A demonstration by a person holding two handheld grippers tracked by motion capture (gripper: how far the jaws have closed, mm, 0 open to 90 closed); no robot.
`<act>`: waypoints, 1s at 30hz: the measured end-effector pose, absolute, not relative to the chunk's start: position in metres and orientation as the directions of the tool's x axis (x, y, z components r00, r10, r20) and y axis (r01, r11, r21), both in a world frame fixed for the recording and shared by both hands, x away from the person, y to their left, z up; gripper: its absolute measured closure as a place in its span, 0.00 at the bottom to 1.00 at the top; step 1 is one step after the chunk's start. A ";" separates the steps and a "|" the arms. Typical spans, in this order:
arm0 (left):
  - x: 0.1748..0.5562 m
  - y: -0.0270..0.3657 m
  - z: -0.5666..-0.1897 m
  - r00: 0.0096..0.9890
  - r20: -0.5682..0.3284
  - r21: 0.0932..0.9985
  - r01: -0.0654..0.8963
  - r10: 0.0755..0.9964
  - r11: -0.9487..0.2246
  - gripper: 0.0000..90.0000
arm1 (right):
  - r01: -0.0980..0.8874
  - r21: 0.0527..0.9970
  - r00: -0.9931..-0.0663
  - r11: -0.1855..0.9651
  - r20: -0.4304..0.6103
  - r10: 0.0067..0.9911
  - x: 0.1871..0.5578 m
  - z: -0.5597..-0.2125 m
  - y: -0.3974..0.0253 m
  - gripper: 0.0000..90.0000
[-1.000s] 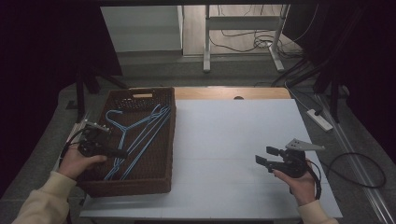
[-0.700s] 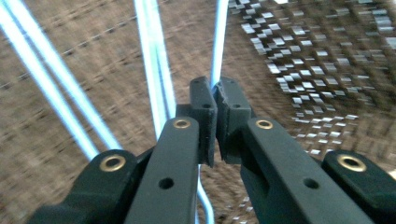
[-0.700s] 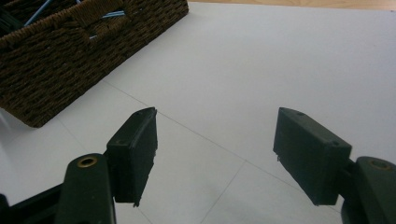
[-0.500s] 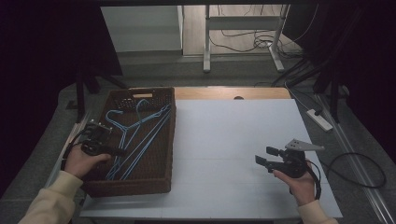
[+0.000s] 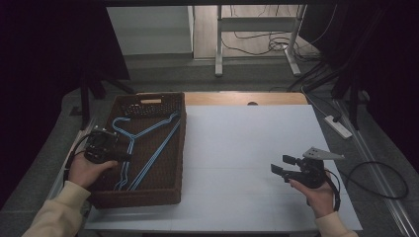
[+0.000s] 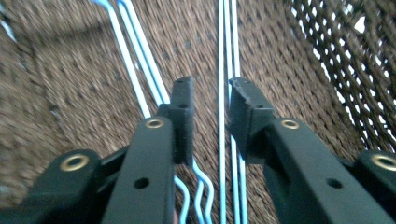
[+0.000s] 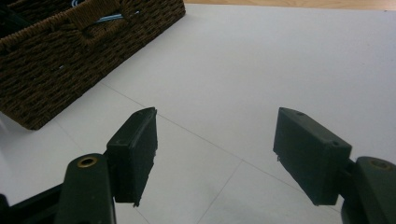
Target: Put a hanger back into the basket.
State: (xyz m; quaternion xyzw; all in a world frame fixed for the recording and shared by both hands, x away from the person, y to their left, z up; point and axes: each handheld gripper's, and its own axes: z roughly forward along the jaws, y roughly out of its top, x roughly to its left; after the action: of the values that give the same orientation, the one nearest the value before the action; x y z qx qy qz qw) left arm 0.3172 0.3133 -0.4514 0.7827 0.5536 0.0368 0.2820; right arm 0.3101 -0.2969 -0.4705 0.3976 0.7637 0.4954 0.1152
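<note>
The high view looks down on the bench (image 5: 247, 148); the right gripper view faces the basket (image 7: 70, 51) at ten o'clock, which both share.

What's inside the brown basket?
The basket holds blue wire hangers lying on its woven bottom. The left gripper reaches in, fingers either side of the wires. Whatever lies under the hangers is hidden.

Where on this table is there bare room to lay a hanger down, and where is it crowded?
The white table top is bare from the basket rightward to the right tongs, and up to the wooden strip at the far edge. It is crowded inside the basket: blue hangers lie along its floor, with the left tongs open astride their wires.
</note>
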 end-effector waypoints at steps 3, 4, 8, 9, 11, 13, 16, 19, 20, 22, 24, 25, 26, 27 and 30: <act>0.313 0.314 -0.443 0.402 -0.245 0.550 0.807 0.882 -0.215 0.67 | 0.491 0.849 -0.658 0.193 0.216 0.721 0.310 -0.470 -0.297 0.34; 0.311 0.314 -0.440 0.407 -0.245 0.570 0.795 0.880 -0.209 0.63 | 0.491 0.849 -0.659 0.194 0.216 0.721 0.310 -0.470 -0.297 0.34; 0.300 0.312 -0.426 0.438 -0.220 0.664 0.722 0.872 -0.196 0.49 | 0.491 0.849 -0.660 0.197 0.215 0.720 0.310 -0.470 -0.297 0.34; 0.296 0.310 -0.422 0.450 -0.214 0.681 0.705 0.867 -0.197 0.47 | 0.491 0.848 -0.660 0.199 0.213 0.720 0.310 -0.470 -0.297 0.34; 0.288 0.307 -0.417 0.478 -0.209 0.718 0.667 0.853 -0.198 0.42 | 0.491 0.845 -0.660 0.209 0.205 0.723 0.310 -0.470 -0.296 0.33; 0.280 0.303 -0.413 0.505 -0.198 0.745 0.635 0.840 -0.206 0.39 | 0.486 0.845 -0.663 0.223 0.191 0.724 0.309 -0.470 -0.296 0.33; 0.269 0.297 -0.410 0.535 -0.182 0.776 0.594 0.825 -0.214 0.37 | 0.483 0.845 -0.663 0.231 0.181 0.726 0.308 -0.469 -0.296 0.33; 0.258 0.288 -0.408 0.565 -0.176 0.793 0.567 0.806 -0.224 0.36 | 0.484 0.845 -0.662 0.229 0.181 0.728 0.308 -0.469 -0.298 0.33; 0.254 0.284 -0.408 0.577 -0.178 0.798 0.558 0.797 -0.226 0.36 | 0.483 0.845 -0.661 0.229 0.181 0.728 0.308 -0.469 -0.298 0.33; 0.248 0.280 -0.408 0.587 -0.181 0.808 0.546 0.789 -0.221 0.36 | 0.485 0.843 -0.661 0.233 0.179 0.728 0.307 -0.470 -0.298 0.33; 0.242 0.275 -0.409 0.594 -0.183 0.816 0.536 0.784 -0.216 0.36 | 0.484 0.843 -0.663 0.236 0.177 0.727 0.307 -0.470 -0.299 0.33; 0.239 0.272 -0.410 0.591 -0.187 0.821 0.533 0.784 -0.206 0.36 | 0.484 0.842 -0.663 0.236 0.177 0.727 0.306 -0.470 -0.299 0.32; 0.237 0.270 -0.411 0.594 -0.191 0.824 0.530 0.781 -0.201 0.36 | 0.483 0.842 -0.666 0.241 0.175 0.725 0.306 -0.470 -0.299 0.32; 0.234 0.267 -0.412 0.600 -0.197 0.828 0.525 0.775 -0.196 0.36 | 0.483 0.842 -0.666 0.240 0.175 0.725 0.306 -0.470 -0.300 0.32; 0.228 0.259 -0.418 0.612 -0.204 0.840 0.510 0.764 -0.185 0.36 | 0.481 0.843 -0.667 0.240 0.174 0.724 0.305 -0.471 -0.302 0.32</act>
State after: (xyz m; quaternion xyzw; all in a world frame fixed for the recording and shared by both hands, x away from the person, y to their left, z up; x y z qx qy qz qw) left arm 0.2282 0.2590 -0.4184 0.7584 0.4202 0.1320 0.4805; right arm 0.3053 -0.3017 -0.4706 0.3878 0.7772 0.4789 0.1269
